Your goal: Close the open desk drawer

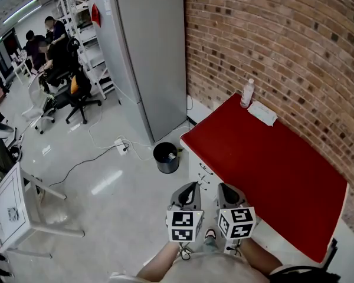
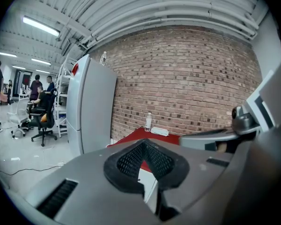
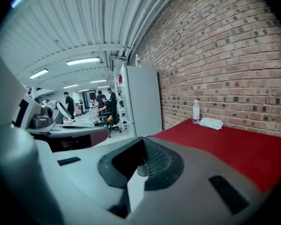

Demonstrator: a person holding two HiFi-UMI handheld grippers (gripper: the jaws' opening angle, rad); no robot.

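A desk with a red top (image 1: 265, 170) stands along the brick wall. Its white front (image 1: 196, 165) faces the open floor and carries small drawer handles (image 1: 206, 170). My two grippers partly hide that front, so I cannot tell how far any drawer stands out. The left gripper (image 1: 189, 187) and right gripper (image 1: 226, 188) hang side by side just short of the desk front, both shut and empty. In the left gripper view the left gripper (image 2: 143, 145) points at the desk's corner. The right gripper (image 3: 143, 142) looks along the red top (image 3: 234, 146).
A clear bottle (image 1: 246, 93) and a white packet (image 1: 262, 112) sit at the desk's far end. A tall grey cabinet (image 1: 150, 58) stands beyond, with a black bin (image 1: 166, 157) and a power strip (image 1: 123, 145) on the floor. People sit at chairs (image 1: 59, 75) far left.
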